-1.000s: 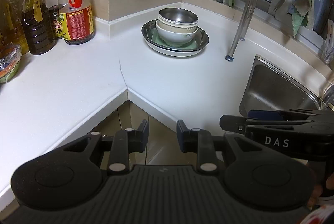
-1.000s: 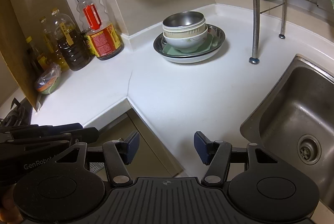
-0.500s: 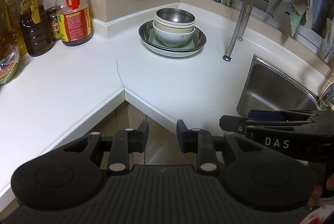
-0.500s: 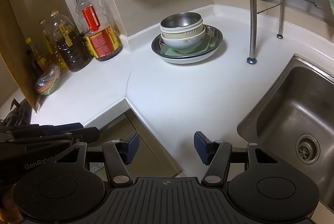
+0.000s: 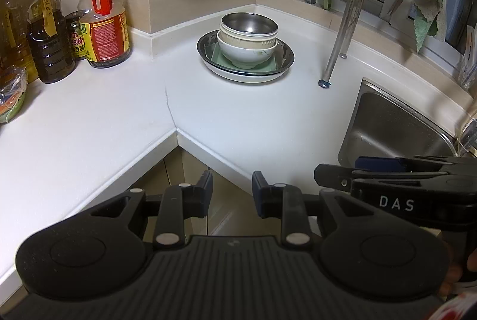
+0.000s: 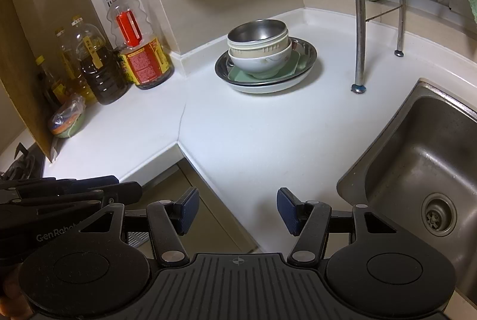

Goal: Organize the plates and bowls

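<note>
Both grippers have drifted only slightly over the last second, so the dish stack now sits a little lower and nearer in the left wrist view, while nothing on the counter has shifted. At the back corner of the smooth white countertop [image 5: 244, 123], a shiny steel bowl [image 5: 249, 23] nests in a ribbed cream bowl [image 5: 247, 37], which sits in a glossy white ceramic bowl [image 5: 246, 53] with a faint floral print. These rest on a pale green square plate [image 5: 219, 57], inside a wide round steel dish [image 5: 284, 57], over a white plate [image 5: 244, 77].

The left gripper [image 5: 232, 190] has its fingers released, a modest gap between the dark pads, grasping nothing. The right gripper [image 6: 237, 208] is spread wider, its ribbed blue pads [image 6: 187, 208] apart and empty. Both hang over the counter's front edge, well apart from the stack, which lies ahead of each pair of fingers.

Oil bottles [image 5: 103, 22] stand left of the stack; a brushed steel sink [image 6: 417, 177] lies to the right.
</note>
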The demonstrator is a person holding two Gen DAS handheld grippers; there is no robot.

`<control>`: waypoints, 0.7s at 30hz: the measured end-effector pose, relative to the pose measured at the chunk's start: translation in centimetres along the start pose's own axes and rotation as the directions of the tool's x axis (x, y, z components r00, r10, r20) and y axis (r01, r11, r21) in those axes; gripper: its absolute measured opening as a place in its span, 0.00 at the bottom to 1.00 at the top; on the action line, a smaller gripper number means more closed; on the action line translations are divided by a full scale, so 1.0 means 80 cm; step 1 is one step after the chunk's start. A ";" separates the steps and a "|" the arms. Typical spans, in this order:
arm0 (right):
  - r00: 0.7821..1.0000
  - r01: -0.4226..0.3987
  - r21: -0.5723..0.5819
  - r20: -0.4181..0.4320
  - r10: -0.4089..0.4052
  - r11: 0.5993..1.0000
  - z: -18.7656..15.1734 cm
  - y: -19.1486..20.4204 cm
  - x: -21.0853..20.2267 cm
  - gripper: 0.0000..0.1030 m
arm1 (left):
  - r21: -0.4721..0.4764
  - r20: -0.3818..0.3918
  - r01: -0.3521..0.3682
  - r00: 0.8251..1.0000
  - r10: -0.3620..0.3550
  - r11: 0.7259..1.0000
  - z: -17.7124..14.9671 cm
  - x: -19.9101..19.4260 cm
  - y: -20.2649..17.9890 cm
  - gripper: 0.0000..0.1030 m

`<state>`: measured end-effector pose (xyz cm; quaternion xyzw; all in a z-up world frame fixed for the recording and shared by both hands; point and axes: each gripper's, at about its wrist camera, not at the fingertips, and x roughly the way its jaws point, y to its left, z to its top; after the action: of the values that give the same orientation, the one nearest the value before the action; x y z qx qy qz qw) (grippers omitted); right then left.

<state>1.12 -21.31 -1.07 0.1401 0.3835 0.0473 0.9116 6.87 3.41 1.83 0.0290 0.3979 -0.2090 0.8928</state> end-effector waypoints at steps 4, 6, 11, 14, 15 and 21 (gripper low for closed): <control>1.000 0.001 0.000 0.000 -0.001 1.000 0.002 -0.002 0.000 0.56 | 0.002 0.000 0.000 1.000 0.000 1.000 0.001 0.001 -0.001 0.25; 1.000 0.000 0.001 0.000 0.000 1.000 0.002 -0.001 0.000 0.56 | 0.001 0.000 0.000 1.000 0.000 1.000 0.001 0.000 -0.001 0.25; 1.000 0.000 0.000 0.000 0.000 1.000 0.001 -0.001 0.000 0.56 | 0.003 0.001 0.001 1.000 -0.001 1.000 0.002 0.001 -0.001 0.25; 1.000 0.000 0.000 0.001 0.000 1.000 0.002 -0.002 0.000 0.56 | 0.003 0.002 0.001 1.000 -0.001 1.000 0.003 0.002 -0.001 0.25; 1.000 0.000 0.000 0.001 0.000 1.000 0.002 -0.001 0.000 0.56 | 0.003 0.002 0.001 1.000 -0.001 1.000 0.002 0.001 0.000 0.25; 1.000 0.001 0.000 0.001 -0.001 1.000 0.001 0.000 0.000 0.56 | 0.004 0.002 0.001 1.000 -0.001 1.000 0.002 0.002 -0.001 0.25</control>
<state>1.22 -21.35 -1.03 0.1399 0.3833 0.0467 0.9118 7.05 3.29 1.87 0.0302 0.3967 -0.2101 0.8931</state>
